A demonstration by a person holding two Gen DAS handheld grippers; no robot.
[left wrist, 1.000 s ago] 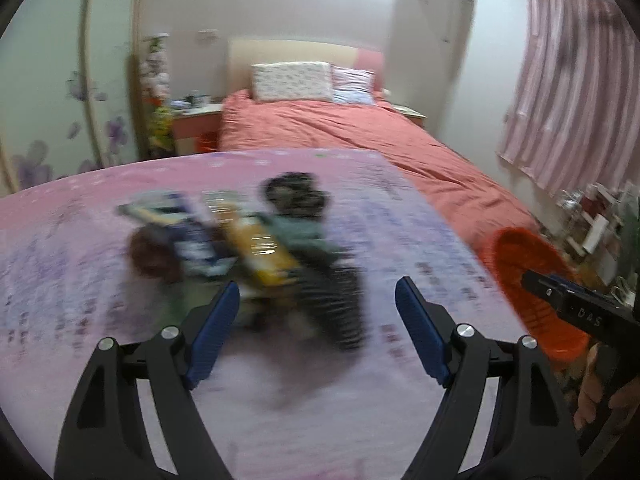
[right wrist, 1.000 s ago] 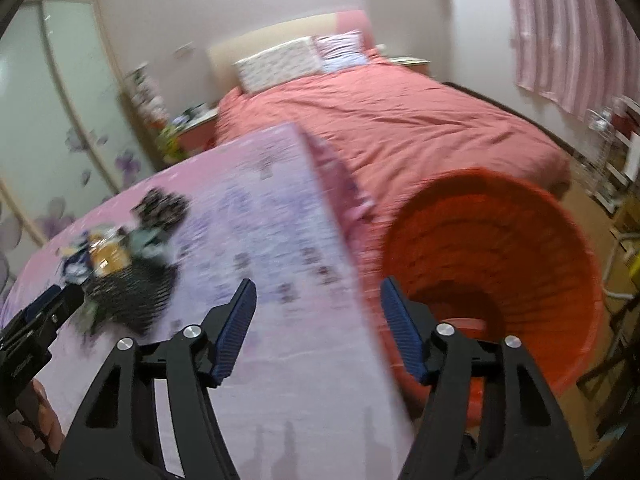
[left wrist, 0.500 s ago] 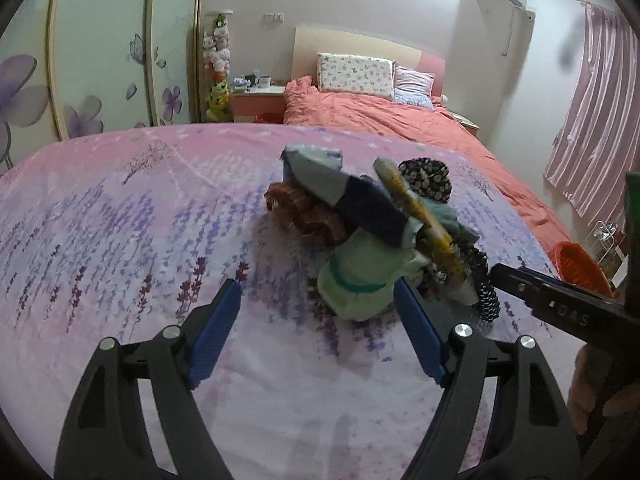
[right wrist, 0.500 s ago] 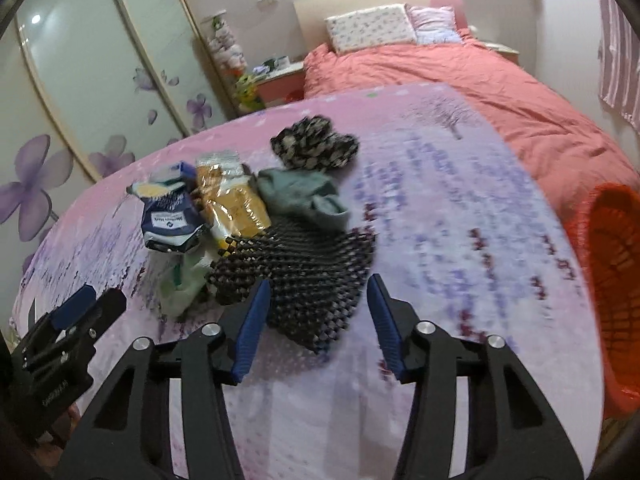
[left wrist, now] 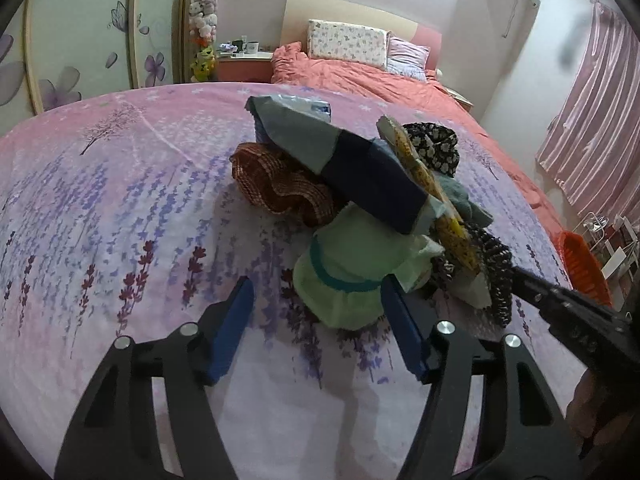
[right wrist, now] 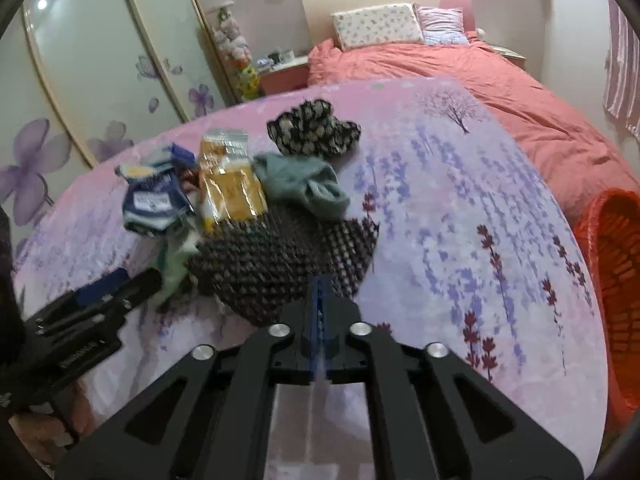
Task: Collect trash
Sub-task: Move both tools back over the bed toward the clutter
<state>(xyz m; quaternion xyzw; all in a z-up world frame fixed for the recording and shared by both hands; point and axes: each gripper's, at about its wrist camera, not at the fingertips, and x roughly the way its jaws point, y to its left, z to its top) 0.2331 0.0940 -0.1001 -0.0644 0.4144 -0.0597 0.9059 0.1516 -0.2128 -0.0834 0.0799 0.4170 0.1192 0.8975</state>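
1. The right gripper [right wrist: 319,292] has its blue pads almost together and closing, pinching the near edge of a black mesh mat [right wrist: 280,256].
2. The left gripper [left wrist: 316,304] stands about half open and closing, its jaws on either side of a pale green cloth [left wrist: 352,272]; contact unclear.
3. Behind lie a yellow snack bag [right wrist: 230,184] and a blue packet [right wrist: 154,202] in the heap.
4. An orange basket [right wrist: 612,268] sits beyond the lavender-print sheet [right wrist: 460,200], at its right edge.

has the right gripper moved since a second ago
Yes. The right gripper swung left from the orange basket to the pile on the lavender sheet; its jaws are closing on the edge of the black mesh mat.
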